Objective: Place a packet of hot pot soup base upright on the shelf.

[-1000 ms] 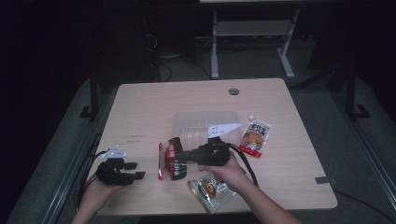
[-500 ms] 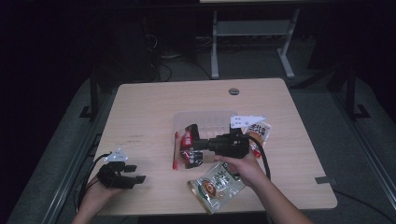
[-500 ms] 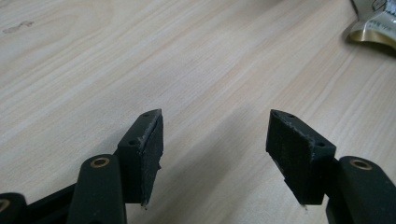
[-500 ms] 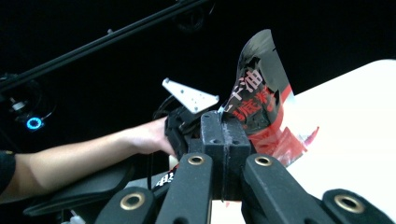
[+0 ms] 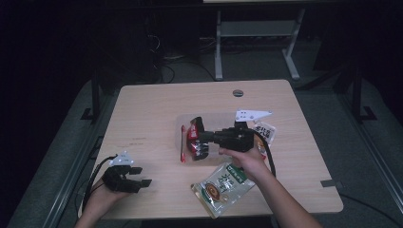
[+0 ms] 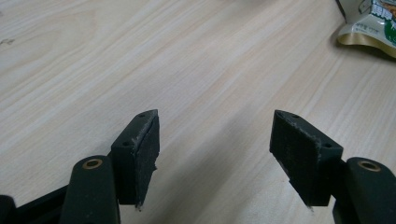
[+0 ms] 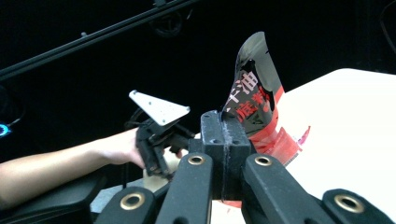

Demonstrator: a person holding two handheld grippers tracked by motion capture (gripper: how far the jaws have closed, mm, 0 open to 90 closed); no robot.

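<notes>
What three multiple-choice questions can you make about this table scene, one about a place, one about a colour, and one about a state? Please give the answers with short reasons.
1. Where does the green snack packet lie?
A. near the table's front edge, by the person's right forearm
B. inside the clear tray
C. at the far left corner

2. Which colours has the packet in the right gripper?
A. blue and white
B. black and red
C. all yellow

3. How is the left gripper?
A. shut on a pen
B. shut on nothing
C. open, holding nothing

Answers: 1 A, the high view shows it there. 2 B, the right gripper view shows a black top and red lower part. 3 C, its fingers stand apart over bare wood.
</notes>
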